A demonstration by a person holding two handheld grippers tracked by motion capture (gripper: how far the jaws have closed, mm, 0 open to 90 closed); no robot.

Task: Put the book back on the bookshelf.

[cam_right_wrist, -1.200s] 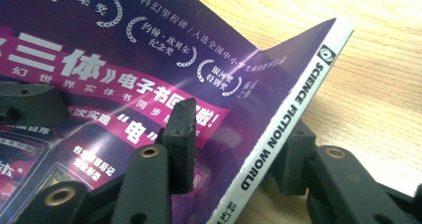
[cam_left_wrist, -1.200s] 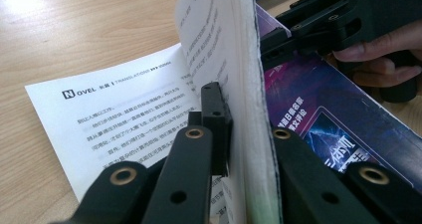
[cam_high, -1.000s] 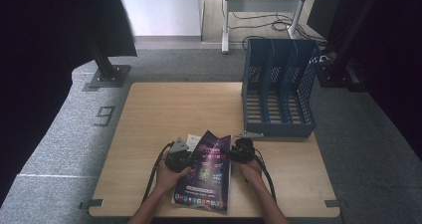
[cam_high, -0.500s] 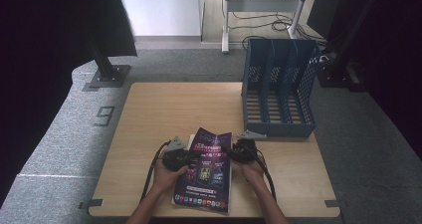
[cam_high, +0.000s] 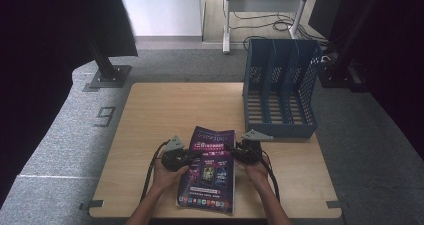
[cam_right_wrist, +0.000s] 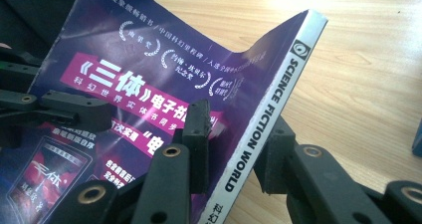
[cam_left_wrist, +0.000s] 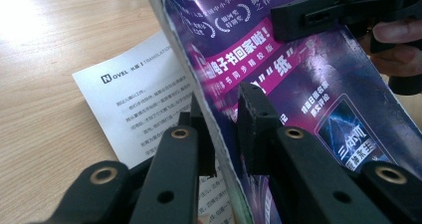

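Magazine (cam_high: 210,170) now lifted at far end vs a sec ago: was flat on table (cam_high: 160,115), cover now tilted toward camera, near edge low by table front. Beginning of a pick-up, prob. bound for file rack (cam_high: 280,85) at far right of table; not near it yet.

Left gripper (cam_high: 192,156) on mag's left edge; jaws have just been opening a bit, page edge between them. In left gripper view (cam_left_wrist: 226,129) a gap shows on pad side over the cover, so grip looks loose, can't confirm pinch.

Right gripper (cam_high: 235,152) on spine side; jaws have just been closing, spine between them. Right gripper view (cam_right_wrist: 234,144): pads straddle spine, contact unclear.

Left gripper view adds white printed sheet (cam_left_wrist: 144,104) lying on table under mag. Right gripper view gives spine lettering; cover bowed between grips.
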